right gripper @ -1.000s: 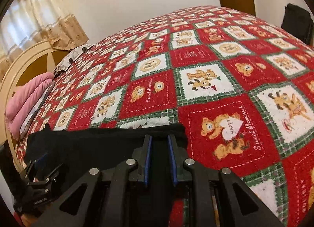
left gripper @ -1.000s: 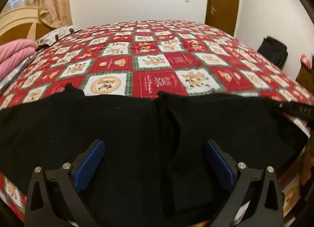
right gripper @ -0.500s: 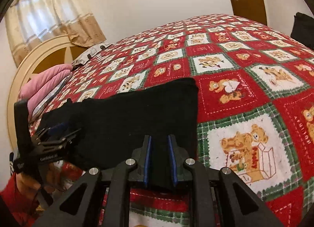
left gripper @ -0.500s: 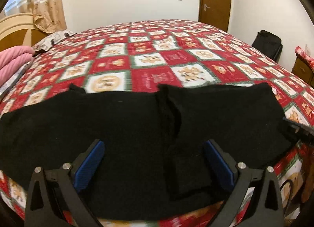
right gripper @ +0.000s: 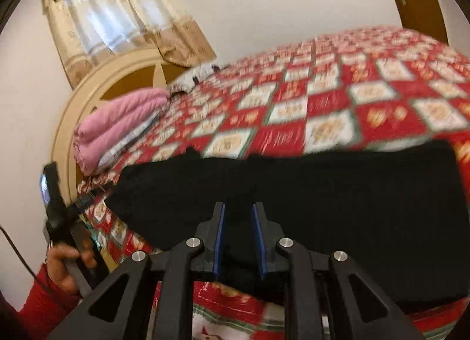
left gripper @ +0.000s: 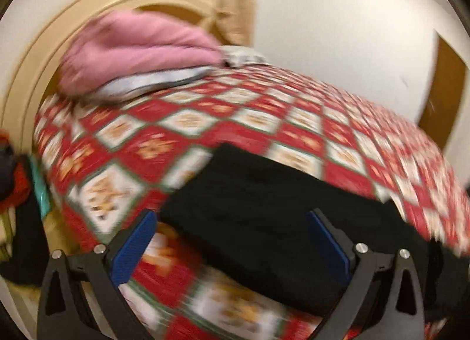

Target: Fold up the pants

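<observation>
Lying flat on the bed (right gripper: 367,110), your black pants (right gripper: 323,193) stretch lengthwise along its near edge — one end toward the headboard (right gripper: 88,96), the other away from it. Your right tool (right gripper: 238,237) has just been easing open, fabric between its pads, gap visible, nothing pinched. Your left tool (left gripper: 232,247) hangs wide apart over the pants' (left gripper: 264,216) headboard-side end — blurred, gripping nothing.
</observation>
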Demonstrator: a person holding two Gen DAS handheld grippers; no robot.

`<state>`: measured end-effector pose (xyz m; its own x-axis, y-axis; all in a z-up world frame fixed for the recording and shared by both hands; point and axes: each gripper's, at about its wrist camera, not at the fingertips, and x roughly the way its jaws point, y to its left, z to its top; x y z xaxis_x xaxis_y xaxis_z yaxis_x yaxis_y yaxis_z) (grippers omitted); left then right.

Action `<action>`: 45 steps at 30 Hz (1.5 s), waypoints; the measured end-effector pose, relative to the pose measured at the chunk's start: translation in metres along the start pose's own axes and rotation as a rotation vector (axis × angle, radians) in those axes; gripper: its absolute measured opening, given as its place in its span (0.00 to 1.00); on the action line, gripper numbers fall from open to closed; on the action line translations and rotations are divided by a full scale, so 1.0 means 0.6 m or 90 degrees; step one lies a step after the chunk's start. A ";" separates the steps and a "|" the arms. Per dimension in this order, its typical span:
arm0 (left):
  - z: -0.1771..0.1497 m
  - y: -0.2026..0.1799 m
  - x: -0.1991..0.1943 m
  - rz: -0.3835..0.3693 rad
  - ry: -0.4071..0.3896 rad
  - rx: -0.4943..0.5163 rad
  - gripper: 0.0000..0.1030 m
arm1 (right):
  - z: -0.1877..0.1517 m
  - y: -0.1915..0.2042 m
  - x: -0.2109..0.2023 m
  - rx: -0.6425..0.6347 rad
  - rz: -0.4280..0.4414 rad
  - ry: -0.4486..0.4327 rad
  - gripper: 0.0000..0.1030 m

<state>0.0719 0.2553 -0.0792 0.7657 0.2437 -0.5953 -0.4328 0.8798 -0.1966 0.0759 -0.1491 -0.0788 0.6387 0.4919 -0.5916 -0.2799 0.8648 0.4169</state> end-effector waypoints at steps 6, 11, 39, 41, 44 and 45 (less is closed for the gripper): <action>-0.003 0.083 0.040 -0.049 0.027 -0.160 0.83 | -0.040 0.000 0.029 -0.004 -0.001 0.007 0.29; -0.020 0.067 0.059 -0.057 0.036 -0.124 0.80 | -0.038 0.003 0.038 0.007 0.019 0.008 0.44; -0.054 0.062 0.053 -0.112 0.073 -0.242 0.58 | -0.038 0.015 0.039 -0.009 0.022 0.012 0.57; -0.048 0.056 0.059 -0.125 0.069 -0.237 0.58 | -0.038 0.014 0.038 -0.007 0.025 0.011 0.57; -0.032 0.060 0.080 -0.136 0.069 -0.263 0.58 | -0.038 0.013 0.038 -0.001 0.028 0.010 0.57; -0.031 0.062 0.081 -0.141 0.068 -0.275 0.58 | -0.038 0.013 0.038 -0.002 0.027 0.010 0.57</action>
<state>0.0838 0.2923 -0.1300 0.8184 0.0078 -0.5747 -0.4407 0.6503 -0.6188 0.0719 -0.1287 -0.1047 0.6147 0.5294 -0.5847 -0.3083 0.8436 0.4397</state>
